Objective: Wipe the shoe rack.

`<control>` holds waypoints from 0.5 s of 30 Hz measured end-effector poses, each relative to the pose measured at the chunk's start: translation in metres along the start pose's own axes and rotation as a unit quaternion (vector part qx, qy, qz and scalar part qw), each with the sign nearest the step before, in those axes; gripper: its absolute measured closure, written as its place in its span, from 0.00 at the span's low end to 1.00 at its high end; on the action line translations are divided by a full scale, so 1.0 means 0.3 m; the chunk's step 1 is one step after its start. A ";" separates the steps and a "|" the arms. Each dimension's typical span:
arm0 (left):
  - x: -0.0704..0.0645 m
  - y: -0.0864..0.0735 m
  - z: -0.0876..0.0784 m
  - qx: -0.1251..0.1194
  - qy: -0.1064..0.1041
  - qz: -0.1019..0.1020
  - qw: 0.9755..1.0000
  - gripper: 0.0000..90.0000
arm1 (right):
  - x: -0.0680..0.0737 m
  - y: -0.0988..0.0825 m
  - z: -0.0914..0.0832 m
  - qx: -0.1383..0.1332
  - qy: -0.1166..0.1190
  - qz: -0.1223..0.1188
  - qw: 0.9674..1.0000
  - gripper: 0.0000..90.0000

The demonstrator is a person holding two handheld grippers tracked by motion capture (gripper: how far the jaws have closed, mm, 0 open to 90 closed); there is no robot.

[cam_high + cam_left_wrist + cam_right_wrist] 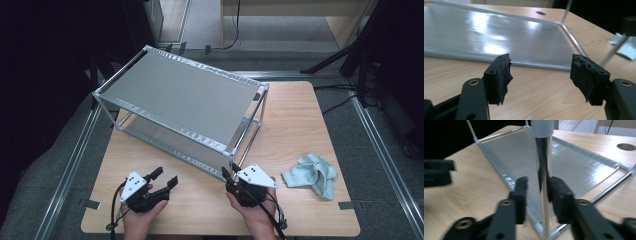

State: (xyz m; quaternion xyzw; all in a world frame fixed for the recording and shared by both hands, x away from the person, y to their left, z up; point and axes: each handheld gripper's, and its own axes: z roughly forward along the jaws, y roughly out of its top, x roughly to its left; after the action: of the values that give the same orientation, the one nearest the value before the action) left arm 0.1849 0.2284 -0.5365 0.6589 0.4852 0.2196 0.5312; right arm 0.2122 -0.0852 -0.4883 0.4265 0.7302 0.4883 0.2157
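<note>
A two-tier rack (180, 95) of shiny metal tubes and grey sheet shelves stands across the wooden table (300, 115). My right gripper (229, 172) is at the rack's near right corner post (231, 161). In the right gripper view the chrome post (544, 170) rises between the jaws of my right gripper (537, 195). The right pad sits against the post, and a gap separates the left pad from it. My left gripper (166, 176) rests near the table's front left, open and holding nothing. Ahead of my left gripper (540, 75) lies the lower shelf (499, 32).
A crumpled pale green cloth (311, 175) lies on the table to the right of the rack, also visible as the cloth (624, 45) at the right edge. A round hole (626, 146) is in the tabletop. Dark floor and metal rails flank the table.
</note>
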 end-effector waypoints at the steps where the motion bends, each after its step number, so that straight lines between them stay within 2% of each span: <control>1: 0.018 0.002 -0.011 -0.003 0.011 -0.002 1.000 0.36 | -0.002 0.000 0.002 0.000 -0.007 -0.003 1.000 0.83; 2: 0.042 0.006 -0.024 -0.007 0.027 -0.006 1.000 0.36 | -0.007 -0.002 0.003 0.001 -0.010 -0.002 1.000 0.86; 4: 0.078 0.013 -0.044 -0.015 0.048 -0.015 0.999 0.36 | -0.026 -0.004 -0.001 0.003 -0.002 0.000 1.000 0.87; 8: 0.162 0.029 -0.076 -0.025 0.090 -0.041 0.995 0.37 | -0.079 -0.010 -0.031 0.002 -0.009 -0.016 1.000 0.88; 10: 0.189 0.036 -0.085 -0.024 0.104 -0.043 0.993 0.37 | -0.134 -0.021 -0.052 -0.005 0.003 -0.021 1.000 0.87; 12: 0.219 0.046 -0.096 -0.027 0.121 -0.044 0.991 0.37 | -0.196 -0.029 -0.069 -0.001 0.021 0.002 1.000 0.86; 15: 0.259 0.065 -0.111 -0.037 0.138 -0.056 0.988 0.38 | -0.272 -0.029 -0.098 0.006 0.009 0.005 1.000 0.87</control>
State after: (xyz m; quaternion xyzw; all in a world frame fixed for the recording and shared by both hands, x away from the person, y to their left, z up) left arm 0.1996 0.3130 -0.5251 0.5744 0.5811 0.2960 0.4947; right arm 0.2313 -0.1701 -0.4918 0.4270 0.7325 0.4893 0.2040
